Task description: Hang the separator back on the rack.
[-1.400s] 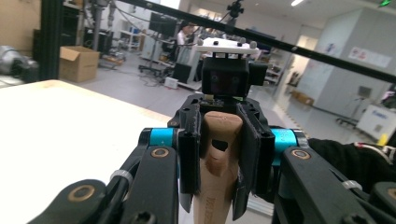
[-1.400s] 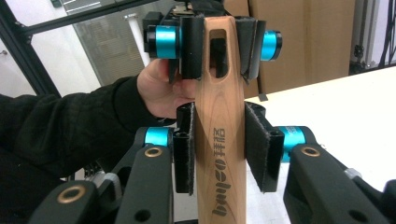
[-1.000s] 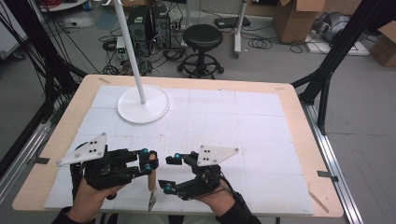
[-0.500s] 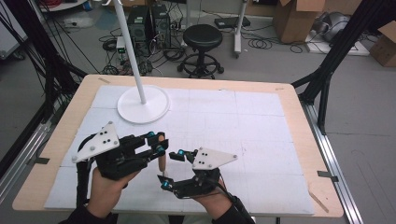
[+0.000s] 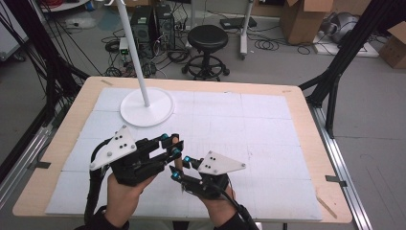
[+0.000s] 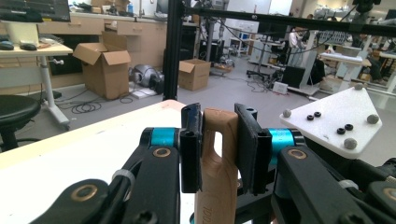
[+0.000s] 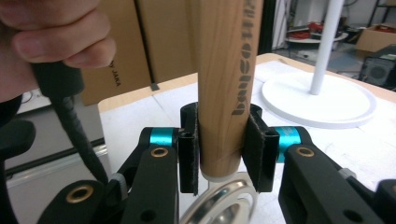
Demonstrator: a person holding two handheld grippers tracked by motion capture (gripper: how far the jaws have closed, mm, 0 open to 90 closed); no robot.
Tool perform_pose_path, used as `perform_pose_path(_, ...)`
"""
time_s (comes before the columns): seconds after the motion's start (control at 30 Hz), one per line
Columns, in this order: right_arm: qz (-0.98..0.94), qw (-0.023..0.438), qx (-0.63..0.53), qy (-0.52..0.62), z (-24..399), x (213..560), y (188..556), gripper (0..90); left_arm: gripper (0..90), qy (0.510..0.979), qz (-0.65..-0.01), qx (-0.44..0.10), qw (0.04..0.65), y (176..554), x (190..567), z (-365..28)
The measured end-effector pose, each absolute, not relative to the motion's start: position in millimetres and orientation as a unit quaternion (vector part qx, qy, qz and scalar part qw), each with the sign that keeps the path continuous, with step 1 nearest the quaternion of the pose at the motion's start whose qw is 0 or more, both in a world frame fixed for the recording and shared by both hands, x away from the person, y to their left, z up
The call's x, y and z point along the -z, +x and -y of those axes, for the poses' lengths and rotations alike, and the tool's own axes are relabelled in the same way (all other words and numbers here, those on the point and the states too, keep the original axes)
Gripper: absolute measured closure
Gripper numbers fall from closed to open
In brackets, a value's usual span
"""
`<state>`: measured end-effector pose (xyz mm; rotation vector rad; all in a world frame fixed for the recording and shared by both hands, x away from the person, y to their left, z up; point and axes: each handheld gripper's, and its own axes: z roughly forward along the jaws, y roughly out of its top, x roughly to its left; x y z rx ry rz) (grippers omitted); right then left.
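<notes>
— Left gripper (image 6: 219, 121) first: is it gripping anything?

— Yes. Its jaws are clamped on the top end of a wooden handle (image 6: 224, 154), right at the hanging slot. The handle stands nearly upright between the two hands, above the 6 o'clock edge of the table (image 5: 306, 124).

— And the right gripper (image 7: 224, 135)?

— Its jaws have just been closing, and both pads now press on the handle's lower end, just above a metal ring (image 7: 219, 205) fixed below the wood.

— Any containers around?

— Only cardboard boxes on the floor, off the table. From the left gripper view, one open box (image 6: 102, 65) sits at about 10 o'clock and a smaller open one (image 6: 194, 72) near 12. I can't tell what is inside either. From above, another box (image 5: 301, 19) stands past the table at 1 o'clock.

— Any writing?

— Dark letters run lengthways down the handle; I can't make out the word. A brown box (image 7: 154, 42) behind it carries "JAKA" in black.

— What else is on the table?

— A white stand (image 5: 146, 108), round base and thin pole, at 11 o'clock, well apart from the grippers. A black stool (image 5: 207, 38) stands beyond the 12 o'clock edge.
</notes>
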<state>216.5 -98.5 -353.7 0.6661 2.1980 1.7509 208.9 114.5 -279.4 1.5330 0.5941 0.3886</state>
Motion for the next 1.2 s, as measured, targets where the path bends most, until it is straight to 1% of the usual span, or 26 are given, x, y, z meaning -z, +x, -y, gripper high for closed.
perform_pose_path(0.13,-0.756,0.124,-0.599,0.233,98.9,351.9,215.7,69.5,72.4,0.677,-0.266,-0.162,0.667,210.6,279.2,-117.4)
perform_pose_path(0.2,-0.759,0.113,-0.599,0.230,99.4,350.5,216.1,69.6,71.2,0.678,-0.258,-0.148,0.673,212.8,279.5,-120.9)
perform_pose_path(0.23,-0.761,0.108,-0.599,0.226,100.2,349.8,216.7,69.8,66.9,0.674,-0.255,-0.143,0.678,214.1,279.8,-123.9)
perform_pose_path(0.27,-0.761,0.097,-0.602,0.223,101.2,349.2,217.7,69.8,58.4,0.671,-0.254,-0.140,0.682,215.4,280.0,-127.6)
perform_pose_path(0.33,-0.765,0.081,-0.603,0.208,104.7,347.5,219.8,69.8,48.4,0.663,-0.247,-0.123,0.696,218.0,280.9,-137.1)
perform_pose_path(0.37,-0.768,0.071,-0.605,0.199,106.1,347.1,221.2,69.8,46.7,0.660,-0.241,-0.111,0.703,219.3,281.5,-140.9)
perform_pose_path(0.4,-0.767,0.059,-0.609,0.192,107.6,346.6,222.0,69.8,45.2,0.656,-0.228,-0.082,0.715,221.6,282.7,-147.0)
perform_pose_path(0.47,-0.765,0.017,-0.625,0.158,111.2,345.4,224.4,69.7,43.9,0.660,-0.206,-0.051,0.721,224.1,284.9,-154.8)
perform_pose_path(0.57,-0.760,-0.031,-0.640,0.111,113.2,344.0,226.1,69.7,43.4,0.665,-0.183,-0.014,0.724,223.8,287.8,-161.5)
perform_pose_path(0.77,-0.752,-0.103,-0.650,0.049,106.8,345.4,223.3,69.7,44.1,0.668,-0.110,0.066,0.733,218.2,292.4,-158.2)
perform_pose_path(0.87,-0.755,-0.117,-0.645,0.019,102.1,344.2,220.0,69.7,45.5,0.667,-0.090,0.092,0.734,217.0,294.4,-154.0)
perform_pose_path(0.93,-0.756,-0.121,-0.644,0.002,99.9,344.4,218.4,69.7,47.6,0.674,-0.076,0.107,0.727,215.9,296.1,-149.3)
perform_pose_path(0.97,-0.754,-0.129,-0.644,-0.004,98.9,344.5,217.7,69.7,48.5,0.677,-0.070,0.111,0.724,215.6,296.7,-148.0)
perform_pose_path(1.1,-0.750,-0.134,-0.648,-0.015,98.2,344.1,217.6,69.7,52.5,0.683,-0.054,0.125,0.718,213.3,299.6,-142.2)
perform_pose_path(1.2,-0.749,-0.145,-0.647,-0.020,98.6,344.0,217.0,69.7,58.5,0.682,-0.050,0.133,0.717,214.0,301.5,-139.7)
